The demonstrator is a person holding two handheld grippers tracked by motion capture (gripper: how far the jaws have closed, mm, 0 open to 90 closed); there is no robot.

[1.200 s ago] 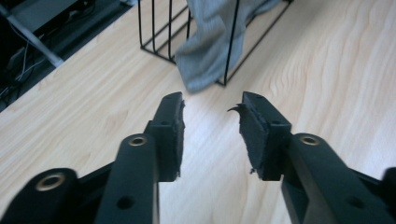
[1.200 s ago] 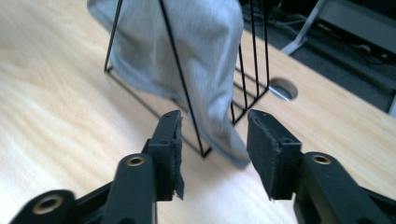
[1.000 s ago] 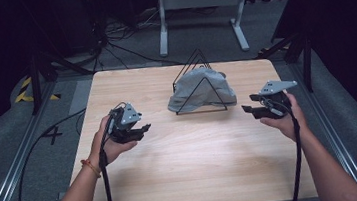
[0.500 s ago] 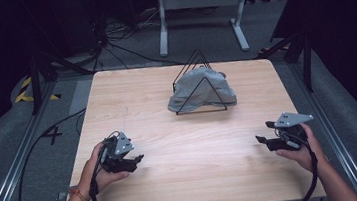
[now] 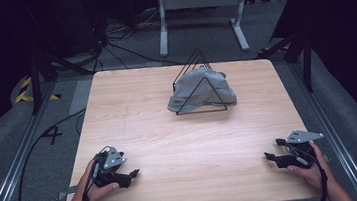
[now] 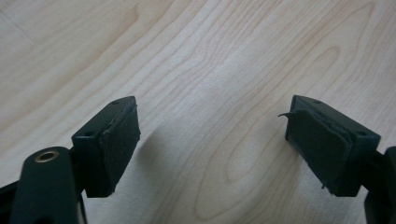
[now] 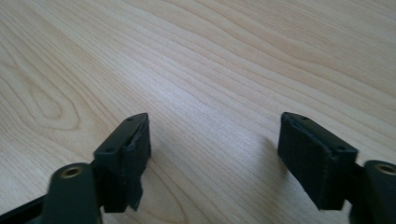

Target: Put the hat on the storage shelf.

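Note:
A grey cloth [image 5: 200, 90] is draped over a black wire rack [image 5: 196, 63] at the back middle of the wooden table [image 5: 186, 145]. My left gripper [image 5: 129, 177] rests low on the table near its front left corner, held by a hand. It is open, and bare wood shows between its pads [image 6: 119, 140]. My right gripper [image 5: 271, 157] sits near the front right corner, open too, with nothing between its pads [image 7: 308, 156]. Both grippers are far from the cloth.
Cables [image 5: 31, 156] trail from the left gripper over the grey floor beside the table. A white stand [image 5: 201, 0] and dark frame legs [image 5: 307, 52] are beyond the table's far edge. Metal rails [image 5: 8, 173] run along the left.
Both hands have drawn the grippers back from beside the rack to the table's front corners and lowered them onto the wood. The cloth and rack have not moved.

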